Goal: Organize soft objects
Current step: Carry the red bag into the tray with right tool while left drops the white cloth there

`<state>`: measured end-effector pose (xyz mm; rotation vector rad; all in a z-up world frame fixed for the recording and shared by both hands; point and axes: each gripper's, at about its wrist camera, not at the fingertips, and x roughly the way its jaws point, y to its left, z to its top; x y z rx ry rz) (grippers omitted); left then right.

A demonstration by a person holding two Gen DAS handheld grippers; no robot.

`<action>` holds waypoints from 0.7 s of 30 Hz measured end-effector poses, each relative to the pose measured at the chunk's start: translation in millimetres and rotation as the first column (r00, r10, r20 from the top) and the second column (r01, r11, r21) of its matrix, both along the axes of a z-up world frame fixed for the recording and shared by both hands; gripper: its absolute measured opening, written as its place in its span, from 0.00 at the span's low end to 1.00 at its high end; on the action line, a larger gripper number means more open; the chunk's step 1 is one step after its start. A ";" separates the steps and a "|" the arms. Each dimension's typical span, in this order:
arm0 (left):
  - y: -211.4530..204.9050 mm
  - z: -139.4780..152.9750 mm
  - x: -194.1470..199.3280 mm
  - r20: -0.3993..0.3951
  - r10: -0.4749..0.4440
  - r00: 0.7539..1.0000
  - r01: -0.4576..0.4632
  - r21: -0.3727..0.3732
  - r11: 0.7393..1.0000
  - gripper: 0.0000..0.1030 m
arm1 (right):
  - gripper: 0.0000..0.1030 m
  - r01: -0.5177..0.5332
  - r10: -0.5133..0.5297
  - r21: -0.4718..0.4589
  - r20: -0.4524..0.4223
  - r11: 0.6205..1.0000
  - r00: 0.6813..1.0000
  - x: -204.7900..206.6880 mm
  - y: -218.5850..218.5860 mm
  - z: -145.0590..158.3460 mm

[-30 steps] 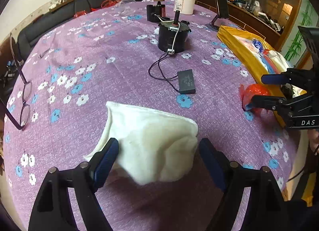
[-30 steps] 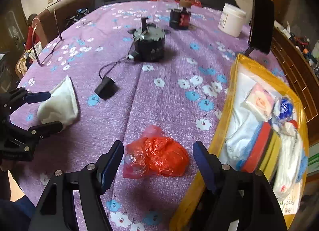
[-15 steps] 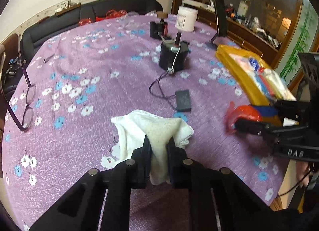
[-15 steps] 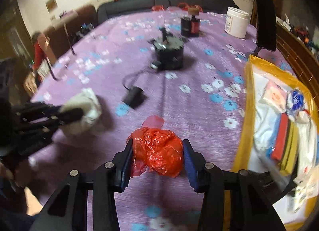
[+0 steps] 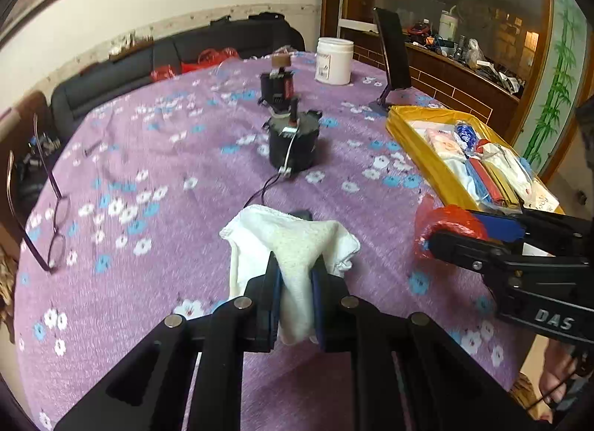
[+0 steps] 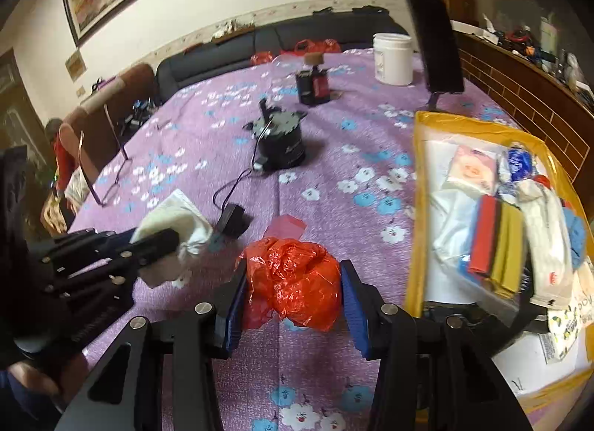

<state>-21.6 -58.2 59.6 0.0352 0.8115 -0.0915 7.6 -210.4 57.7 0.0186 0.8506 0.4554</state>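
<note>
My left gripper point(image 5: 295, 275) is shut on a white towel point(image 5: 293, 241) and holds it lifted above the purple flowered tablecloth point(image 5: 167, 208); the towel also shows in the right wrist view point(image 6: 174, 219). My right gripper point(image 6: 291, 293) is shut on a crumpled red plastic bag point(image 6: 297, 282), raised off the table; the bag shows in the left wrist view point(image 5: 445, 223) at the right. A yellow-rimmed clear storage bag point(image 6: 419, 208) with cloths, sponges and packets lies to the right.
A black round motor point(image 5: 293, 145) with a cable and black adapter point(image 6: 232, 221) stands mid-table. A small dark bottle point(image 5: 278, 83), a white tub point(image 5: 334, 61) and a phone on a stand point(image 5: 395, 55) stand at the back. Glasses point(image 5: 48, 215) lie at the left.
Both grippers closed, the left on the towel and the right on the red bag, then rose with them off the table.
</note>
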 end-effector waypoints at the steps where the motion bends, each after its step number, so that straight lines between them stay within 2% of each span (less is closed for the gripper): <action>1: -3.6 0.7 1.1 0.006 0.000 1.000 0.000 0.009 1.000 0.14 | 0.49 0.009 -0.009 0.006 0.007 1.000 1.000 -0.6 -3.9 2.4; 7: -29.0 4.8 6.1 0.061 0.004 0.998 -0.009 0.082 0.997 0.14 | 0.49 0.040 -0.041 0.043 0.028 0.998 0.999 -2.2 -23.7 12.7; 13: -47.1 3.6 10.5 0.084 -0.006 0.996 -0.006 0.134 0.991 0.14 | 0.49 0.067 -0.070 0.064 0.039 0.996 0.997 -3.9 -39.4 17.9; 21: -54.8 0.7 10.9 0.080 -0.008 0.997 -0.003 0.146 0.989 0.14 | 0.49 0.068 -0.071 0.088 0.034 0.994 0.997 -6.5 -46.4 16.4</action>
